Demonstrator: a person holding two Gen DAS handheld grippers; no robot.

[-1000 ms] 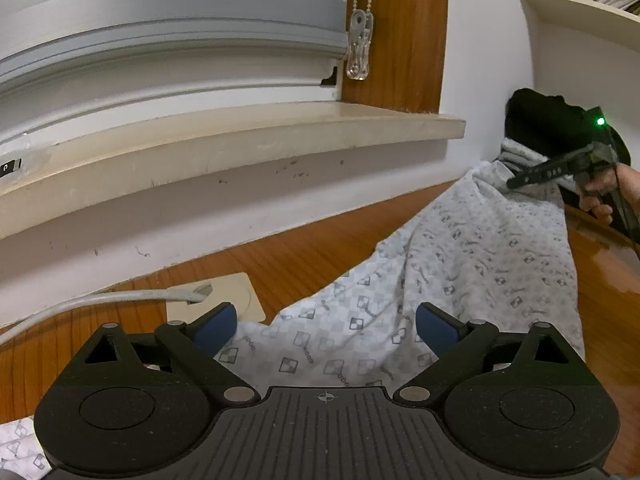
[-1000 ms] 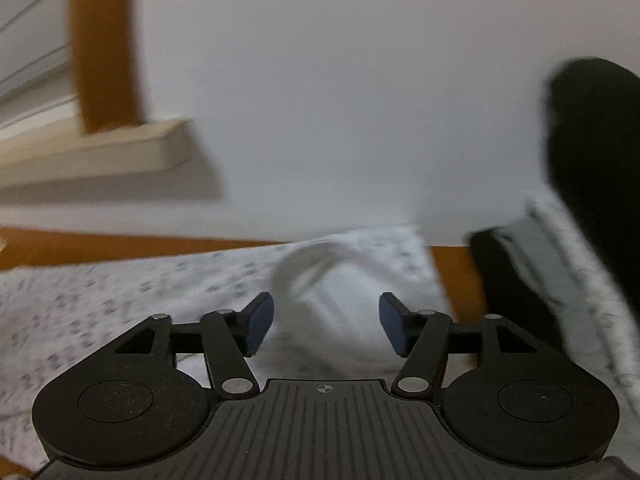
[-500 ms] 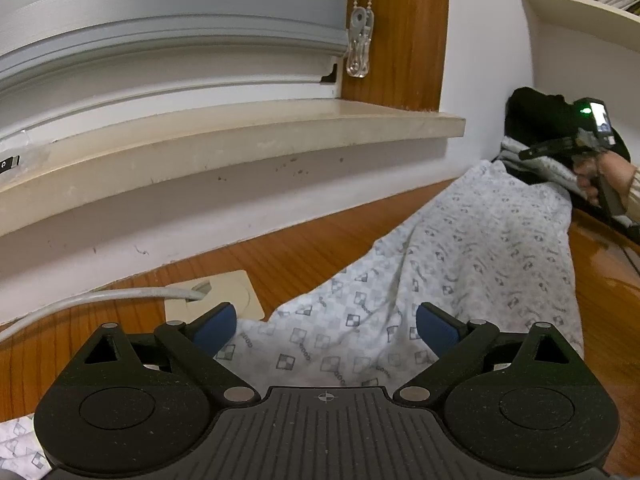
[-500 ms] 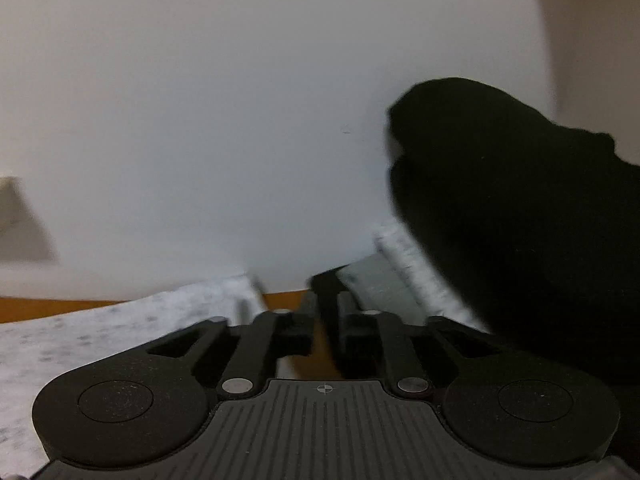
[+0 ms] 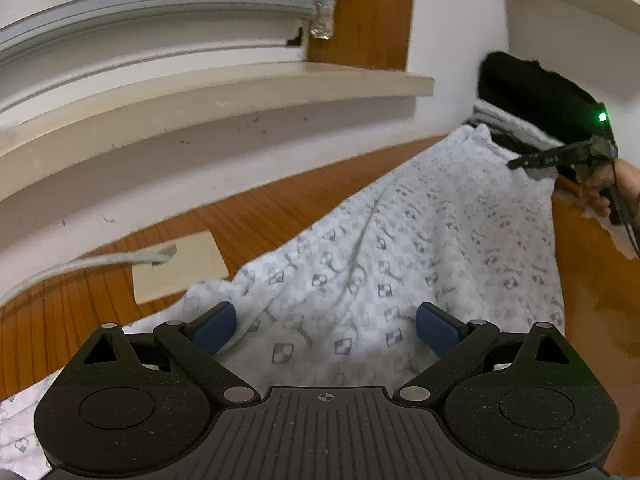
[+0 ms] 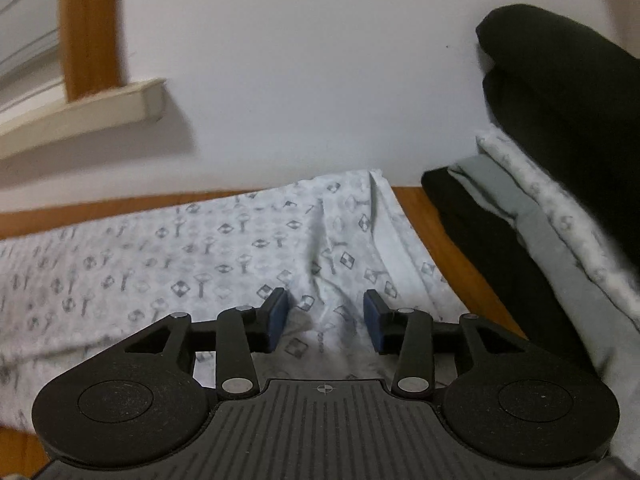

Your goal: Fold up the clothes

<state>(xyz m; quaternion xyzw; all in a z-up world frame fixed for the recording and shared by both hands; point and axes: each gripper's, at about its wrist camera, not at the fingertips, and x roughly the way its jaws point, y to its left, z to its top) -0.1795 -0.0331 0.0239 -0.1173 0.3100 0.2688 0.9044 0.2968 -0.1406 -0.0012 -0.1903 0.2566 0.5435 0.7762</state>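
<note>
A white garment printed with small grey diamonds lies stretched along the wooden table. My left gripper is open low over its near end, blue pads wide apart, cloth beneath them. At the far end, a hand holds my right gripper over the garment's far end. In the right wrist view, the right gripper has its jaws opening. A wrinkle of the cloth lies below and between the pads, which do not press on it.
A stack of folded clothes stands right of the garment's far end, a black garment on top, against the white wall. A window sill overhangs the table's back. A beige plate with a grey cable lies at left.
The right gripper was shut and facing the black pile half a second ago. It has swung back left over the garment's far end and its jaws have parted. The left gripper has barely moved.
</note>
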